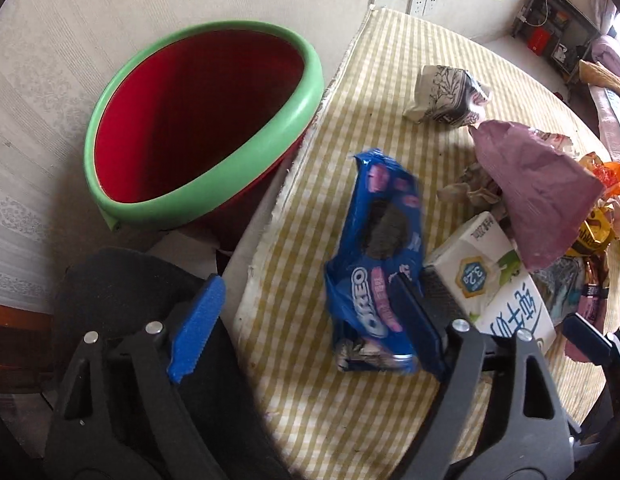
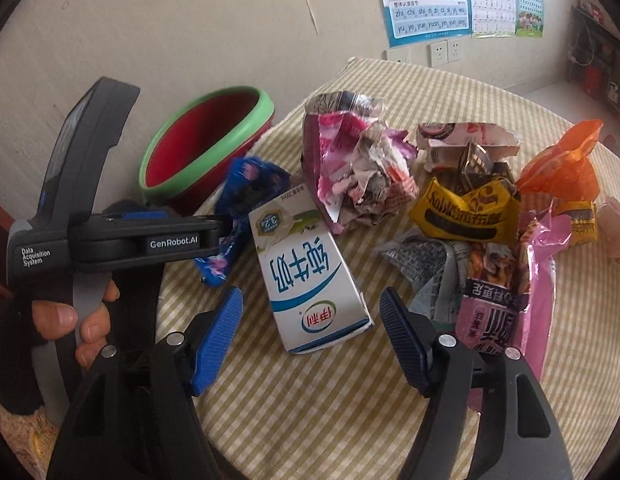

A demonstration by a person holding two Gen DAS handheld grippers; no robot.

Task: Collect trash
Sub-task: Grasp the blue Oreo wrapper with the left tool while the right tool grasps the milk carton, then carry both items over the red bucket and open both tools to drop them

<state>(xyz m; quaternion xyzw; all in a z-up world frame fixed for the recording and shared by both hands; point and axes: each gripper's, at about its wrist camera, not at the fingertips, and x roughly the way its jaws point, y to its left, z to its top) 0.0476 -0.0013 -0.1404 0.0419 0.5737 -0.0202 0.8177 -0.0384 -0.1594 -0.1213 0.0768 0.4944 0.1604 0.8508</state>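
Nearest the lens in the left wrist view, the left gripper (image 1: 305, 316) stands with its two blue-padded fingers spread wide. One Oreo wrapper (image 1: 376, 264) is at the right finger; it appears blurred, and whether it touches that pad or hangs free cannot be determined. No grasp is evident.

One bin (image 1: 197, 120), red inside with a green rim, sits just beside the table's left edge, its mouth tilted toward the camera. Its lower body is hidden behind the table (image 1: 350, 420), which carries a yellow-and-white striped cloth.

In the right wrist view, the right gripper (image 2: 312, 332) is likewise released, fingers apart, hovering above one milk carton (image 2: 305, 276) that lies flat on the cloth between the fingertips, not touched.

Other trash counted on the table:
- one purple foil bag (image 2: 350, 168), crumpled, beyond the carton;
- one yellow wrapper (image 2: 466, 212);
- one orange plastic bag (image 2: 562, 168);
- one pink packet (image 2: 498, 312), partly hidden behind the right finger;
- one crumpled printed paper ball (image 1: 446, 94).

Further scraps in the heap overlap and cannot be counted reliably.

One hand (image 2: 73, 320) grips the left tool's handle; its sleeve is cut off at the frame edge.
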